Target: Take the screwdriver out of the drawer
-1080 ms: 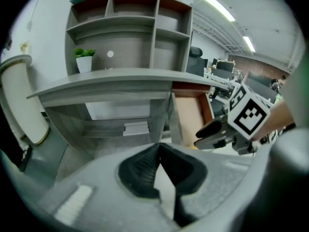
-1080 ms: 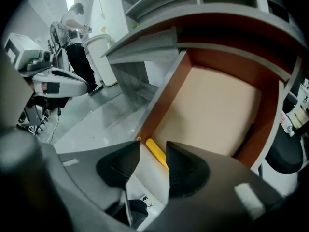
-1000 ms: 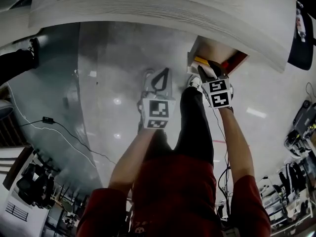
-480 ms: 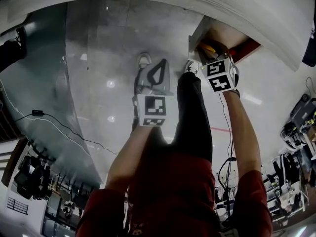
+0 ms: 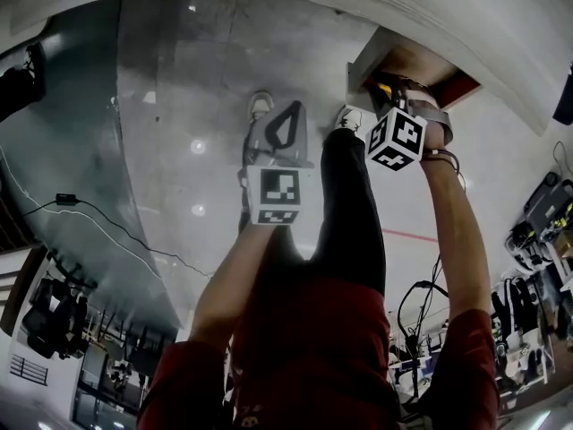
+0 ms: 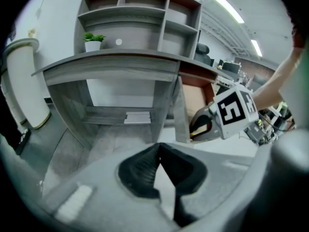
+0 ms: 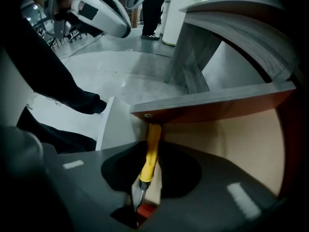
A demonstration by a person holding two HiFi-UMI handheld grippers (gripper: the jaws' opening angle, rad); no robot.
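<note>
The black ribbed fingers [image 7: 123, 170] of the right gripper [image 7: 153, 150] have just been closing and are seen pressed against the thick part of the handle of a slim yellow-handled screwdriver [image 7: 148, 163] with a thin metal shaft, which is clasped between them. The screwdriver is inside the open drawer [image 7: 241, 149], a box with a pale wooden bottom and a grey wall edged in reddish brown. The butt of its handle is turned toward that far wall, just beside a small screw head [image 7: 147, 116]. Its shaft runs back toward the gripper's body, where a small red object [image 7: 145, 209] of uncertain kind is glimpsed. In the head view the drawer is found pulled out under the right end of the curved grey wood-grain tabletop [image 5: 448, 16], and the right gripper is pointed steeply down into it. The dark fingers [image 6: 140, 170] of the left gripper [image 6: 158, 146] are clenched tip to tip with nothing between them. This gripper is held over the glossy grey floor [image 5: 179, 106], left of the person's black-trousered leg [image 5: 354, 204] and well apart from the drawer. Beyond it, a small green potted plant [image 6: 92, 38] is seen on the far left of the tabletop, below a grey shelving unit [image 6: 140, 13].
</note>
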